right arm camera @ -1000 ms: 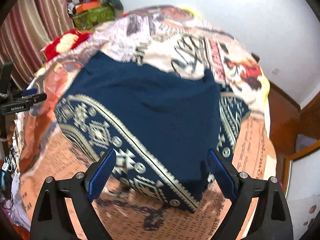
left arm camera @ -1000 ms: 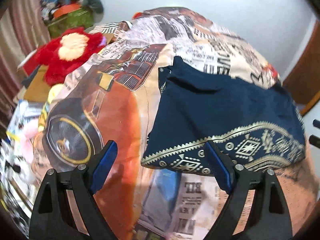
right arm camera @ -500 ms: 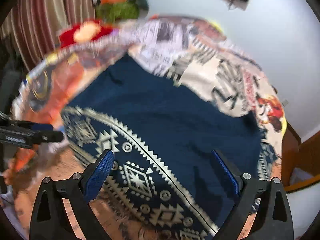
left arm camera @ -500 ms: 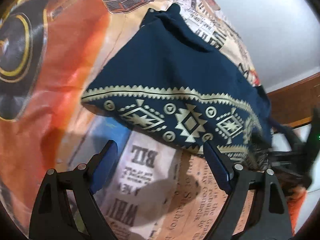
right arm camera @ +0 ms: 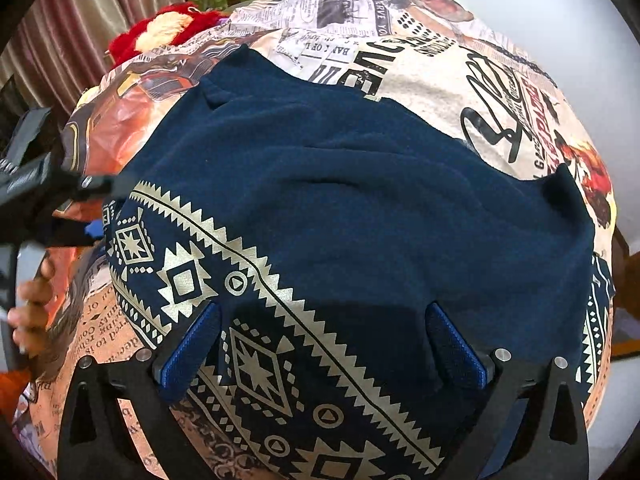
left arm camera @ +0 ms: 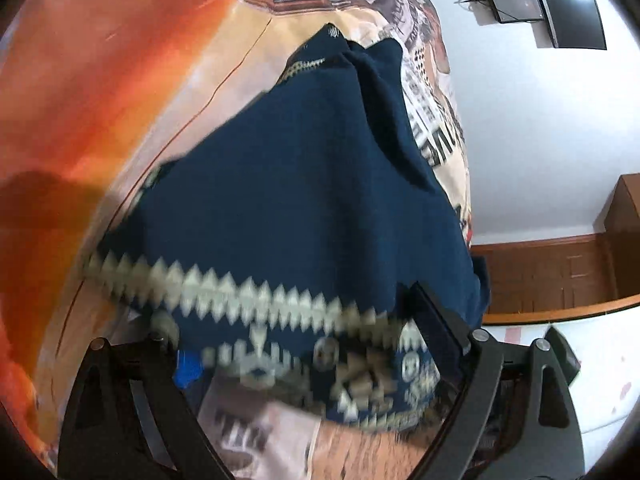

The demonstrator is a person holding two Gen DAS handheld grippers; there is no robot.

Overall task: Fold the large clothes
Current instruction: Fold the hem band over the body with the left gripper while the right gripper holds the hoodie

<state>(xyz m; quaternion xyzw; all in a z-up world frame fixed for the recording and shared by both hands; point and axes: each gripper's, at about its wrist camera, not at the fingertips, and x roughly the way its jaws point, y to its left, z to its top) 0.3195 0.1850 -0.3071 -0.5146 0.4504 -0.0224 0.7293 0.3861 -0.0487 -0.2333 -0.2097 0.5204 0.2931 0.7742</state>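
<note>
- Navy garment [right arm camera: 360, 208], gold-patterned hem: lies partly folded on the bed's printed cover [right arm camera: 440, 72].
- Risk, we judge: pinching one layer only, or snagging the cover beneath, would skew the fold.
- Right claw [right arm camera: 320, 344]: steeply down over the hem, jaws just widened, empty.
- Left claw [left arm camera: 296, 340]: wide, straddling the hem's corner, gripping nothing.

A navy garment [right arm camera: 360, 208] with a cream geometric border band lies folded flat on the printed bedspread [right arm camera: 440, 68].
</note>
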